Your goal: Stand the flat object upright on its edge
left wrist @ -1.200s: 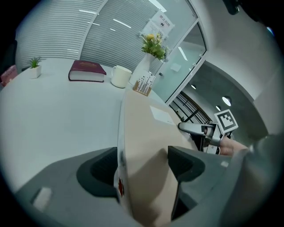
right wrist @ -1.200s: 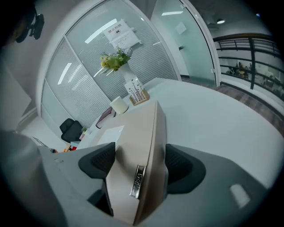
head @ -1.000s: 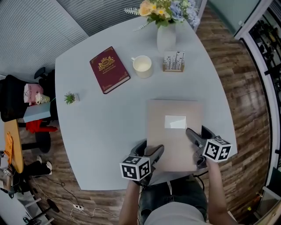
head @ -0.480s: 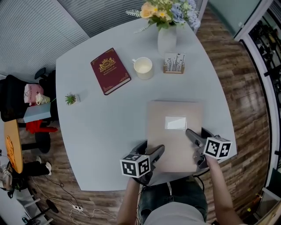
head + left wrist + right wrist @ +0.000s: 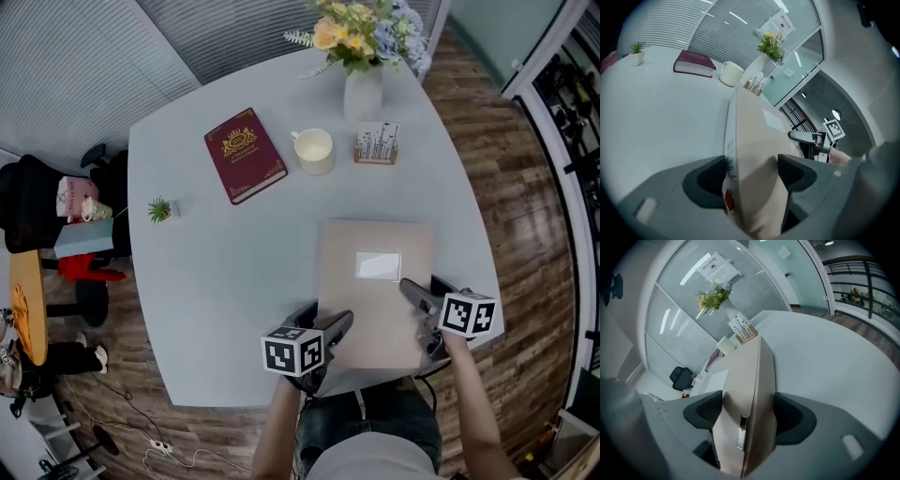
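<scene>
A big tan flat box (image 5: 375, 281) lies on the pale bench (image 5: 225, 281), close to the near edge, right in front of the person. It has a small white label (image 5: 378, 266) on top. It lies flat, with its wide side up. The left tool (image 5: 323, 331) is at the near left corner of the flat box. In the left gripper view, the left tool (image 5: 752, 176) has one jaw on each side of the flat box (image 5: 750, 140), and both jaws press on it, so it has a tight hold. The right tool (image 5: 424, 302) is at the near right corner. In the right gripper view, the right tool (image 5: 745, 418) also has its two jaws closed on the flat box (image 5: 745, 380), one on each side. Farther back on the bench are a dark red book (image 5: 246, 155), a white cup (image 5: 314, 150), a little stand of cards (image 5: 377, 143) and a white vase (image 5: 364, 92) with flowers in it. The cup sits between the book and the card stand. A tiny green plant (image 5: 160, 210) sits alone near the left edge, well apart from the rest.
</scene>
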{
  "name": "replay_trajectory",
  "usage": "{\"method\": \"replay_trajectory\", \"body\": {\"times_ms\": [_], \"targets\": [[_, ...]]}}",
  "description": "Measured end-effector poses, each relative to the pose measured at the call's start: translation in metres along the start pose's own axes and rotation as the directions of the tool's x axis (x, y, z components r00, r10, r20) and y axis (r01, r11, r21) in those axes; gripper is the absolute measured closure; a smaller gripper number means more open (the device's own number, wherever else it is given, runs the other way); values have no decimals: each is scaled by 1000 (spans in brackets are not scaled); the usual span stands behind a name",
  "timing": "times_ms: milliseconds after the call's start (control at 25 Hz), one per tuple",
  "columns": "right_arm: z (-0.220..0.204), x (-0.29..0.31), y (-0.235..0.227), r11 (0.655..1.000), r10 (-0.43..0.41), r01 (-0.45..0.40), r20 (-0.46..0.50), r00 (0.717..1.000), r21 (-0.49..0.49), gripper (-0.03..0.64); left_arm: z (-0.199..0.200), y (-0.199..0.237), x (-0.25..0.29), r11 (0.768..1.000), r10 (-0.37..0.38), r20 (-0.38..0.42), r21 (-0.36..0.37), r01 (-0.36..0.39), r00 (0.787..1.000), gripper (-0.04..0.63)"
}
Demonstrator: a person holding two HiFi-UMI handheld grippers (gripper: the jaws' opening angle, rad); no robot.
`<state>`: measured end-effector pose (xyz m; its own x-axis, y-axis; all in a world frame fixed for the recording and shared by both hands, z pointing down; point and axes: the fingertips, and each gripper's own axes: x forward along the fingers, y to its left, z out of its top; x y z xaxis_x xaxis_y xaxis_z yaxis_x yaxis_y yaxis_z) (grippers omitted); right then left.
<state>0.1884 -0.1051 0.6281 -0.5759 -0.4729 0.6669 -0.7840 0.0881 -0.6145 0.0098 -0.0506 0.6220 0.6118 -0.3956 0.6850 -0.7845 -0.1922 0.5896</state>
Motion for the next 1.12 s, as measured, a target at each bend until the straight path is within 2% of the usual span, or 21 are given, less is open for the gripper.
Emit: {"method": "replay_trajectory", "body": {"times_ms": [280, 560, 800, 1120], "targets": [[25, -19, 29, 997, 31, -27, 52, 998, -68, 245, 25, -15, -23, 996, -3, 74, 85, -3, 997, 241], [62, -37, 69, 983, 78, -54, 134, 988, -177, 248, 58, -29, -51, 991, -8, 184, 133, -17, 983, 241], [90, -45, 103, 957, 132, -77, 187, 973, -278, 250, 82, -35, -75, 986, 7, 279, 156, -53, 960, 242], [117, -52, 143, 908, 209, -99, 235, 949, -408, 252, 106, -38, -101, 976, 29, 389, 190, -111, 921, 241]]}}
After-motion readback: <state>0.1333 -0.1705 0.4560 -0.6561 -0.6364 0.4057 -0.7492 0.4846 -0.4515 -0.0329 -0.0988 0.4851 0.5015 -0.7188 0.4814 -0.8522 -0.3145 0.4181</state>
